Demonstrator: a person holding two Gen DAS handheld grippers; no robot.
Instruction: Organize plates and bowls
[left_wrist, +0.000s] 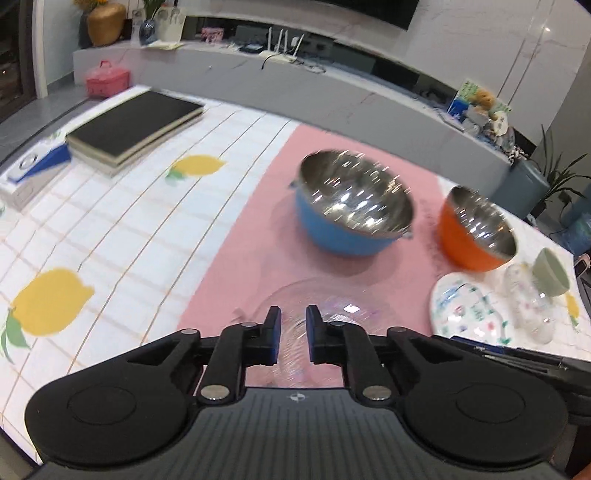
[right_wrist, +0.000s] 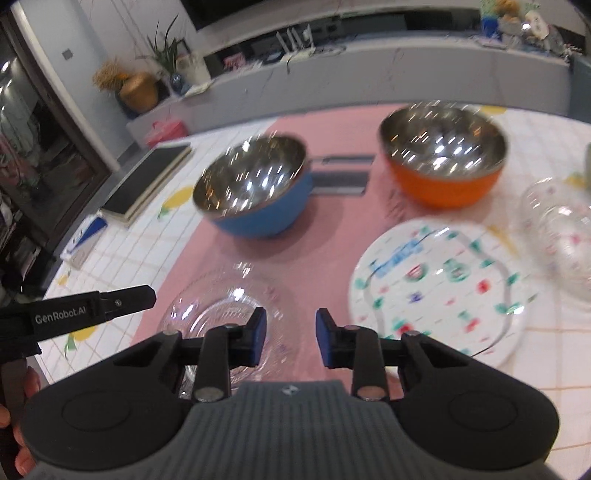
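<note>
Two steel-lined bowls stand on the pink mat (left_wrist: 240, 258): a blue bowl (left_wrist: 343, 236) with small side lugs and, to its right, an orange bowl (left_wrist: 469, 251), the two apart and both empty, showing only bright reflections inside. Nearer the camera lies one clear glass plate (right_wrist: 221, 314) on the mat's near part, nothing on it. One patterned plate (right_wrist: 436, 291) with coloured motifs sits to its right on the lemon-print tablecloth (left_wrist: 110, 229), just off the mat's edge, also bare. One clear glass bowl (right_wrist: 557, 236) stands right of that plate, and one pale green bowl (left_wrist: 552, 273) tilts behind it near the table's right edge. A stack of two black-covered books (left_wrist: 136, 125) and a blue-and-white box (left_wrist: 33, 170) occupy the far left corner, well apart from the dishes. The left gripper (left_wrist: 293, 328) hangs over the glass plate with its jaws drawn nearly together, nothing visibly pinched between them. The right gripper (right_wrist: 290, 332) has its jaws narrowly parted over the bare mat between the glass plate and the patterned plate, gripping nothing. Open mat lies between the two steel-lined bowls and the two plates; the left half of the cloth is mostly free.
</note>
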